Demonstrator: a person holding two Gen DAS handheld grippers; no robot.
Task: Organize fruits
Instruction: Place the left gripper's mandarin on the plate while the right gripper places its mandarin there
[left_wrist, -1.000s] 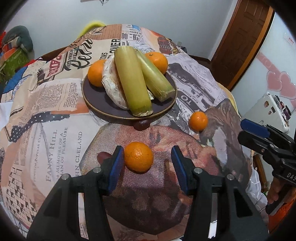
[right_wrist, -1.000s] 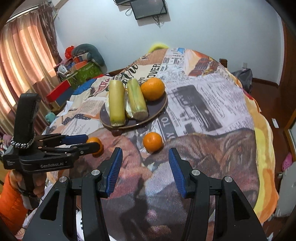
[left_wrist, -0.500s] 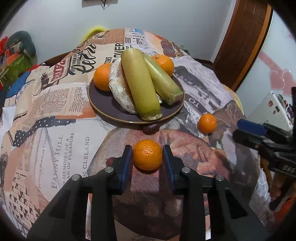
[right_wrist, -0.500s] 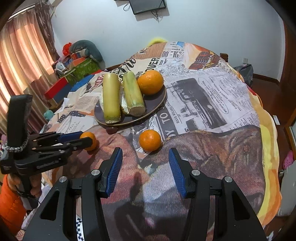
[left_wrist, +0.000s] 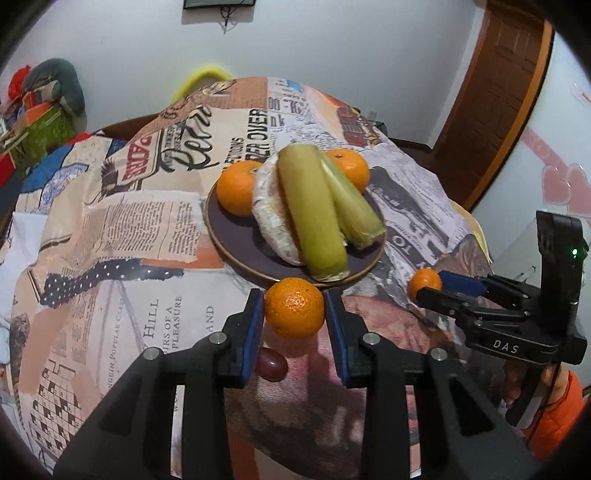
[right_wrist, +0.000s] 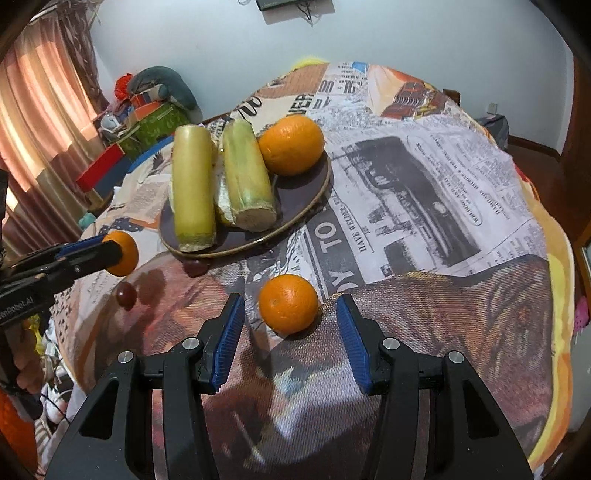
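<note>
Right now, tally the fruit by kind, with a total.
Oranges: 4
Green cane pieces: 2
Peeled pale citrus: 1
Small dark red fruits: 2
Total: 9

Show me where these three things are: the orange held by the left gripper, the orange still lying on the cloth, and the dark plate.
held orange (left_wrist: 294, 307), left wrist view, middle of its peel.
loose orange (right_wrist: 288, 303), right wrist view, middle of its peel.
dark plate (left_wrist: 236, 236), left wrist view, bare front-left surface.
</note>
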